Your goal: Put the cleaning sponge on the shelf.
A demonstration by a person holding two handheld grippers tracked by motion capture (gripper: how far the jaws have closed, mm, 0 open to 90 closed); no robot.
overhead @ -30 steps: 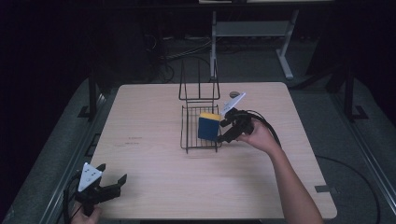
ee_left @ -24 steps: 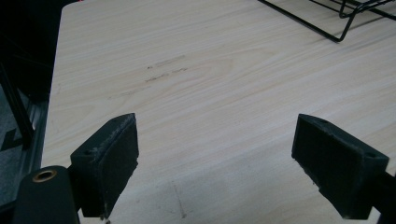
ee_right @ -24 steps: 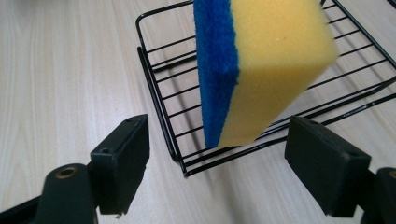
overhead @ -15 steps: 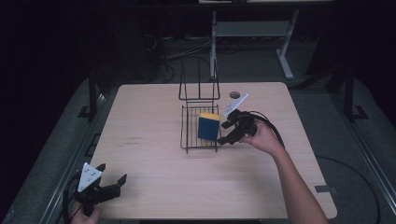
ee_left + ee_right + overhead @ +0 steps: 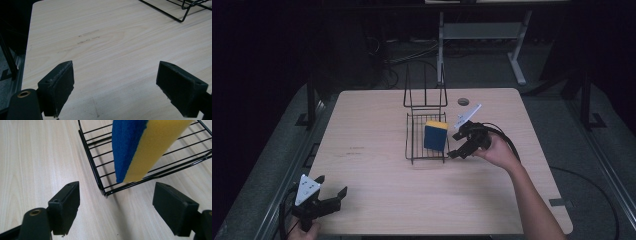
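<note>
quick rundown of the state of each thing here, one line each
sponge: standing on edge in the rack, blue face and yellow foam showing, not gripped
wire rack: flat tray on the table with an upright wire back
right gripper: open, empty, just beside the rack's corner
left gripper: open, empty, at the near left edge of the table
table: light wood, faint scuff marks left of the rack

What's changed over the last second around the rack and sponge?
Very little. The right gripper has drawn back slightly from the sponge toward the near right corner of the wire rack, jaws open and empty. The sponge stands on edge in the rack as before. The left gripper stays open at the table's near left corner.
</note>
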